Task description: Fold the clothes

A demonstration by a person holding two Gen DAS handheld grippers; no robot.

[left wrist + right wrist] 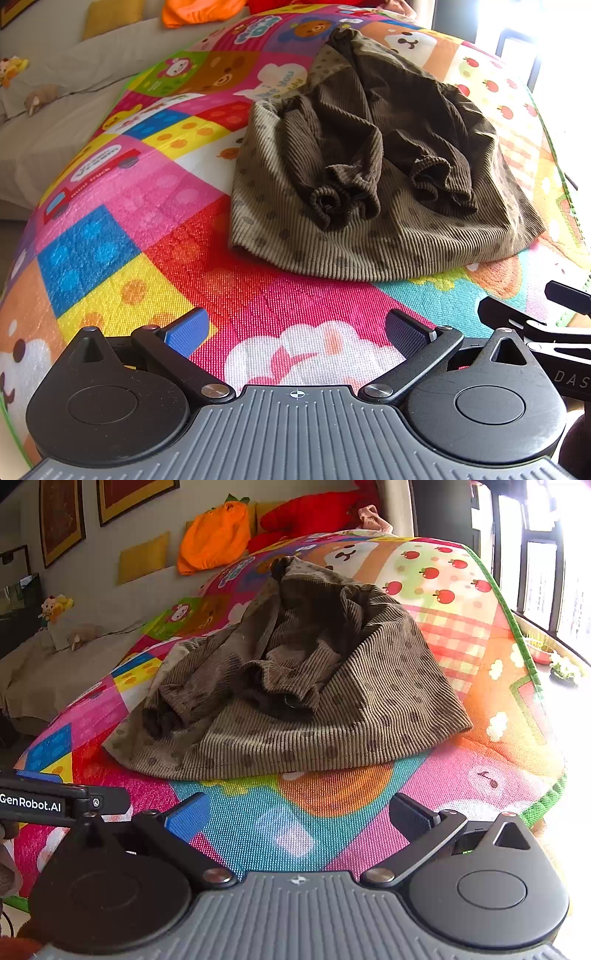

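Corduroy garment (pixel 369 192) is lying bunched on the play mat (pixel 155 236), toward its window-side edge, both sleeves folded in.
Left tongs (pixel 295 332) and right tongs (pixel 299 812) are hovering open and empty just short of the near hem; each should probably be pinching one hem corner, keeping the fold square.

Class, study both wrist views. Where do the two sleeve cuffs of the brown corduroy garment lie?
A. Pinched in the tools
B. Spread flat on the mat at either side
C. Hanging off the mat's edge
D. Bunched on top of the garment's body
D: both cuffs sit crumpled on the garment, while the left tool and right tool are open and hold nothing.
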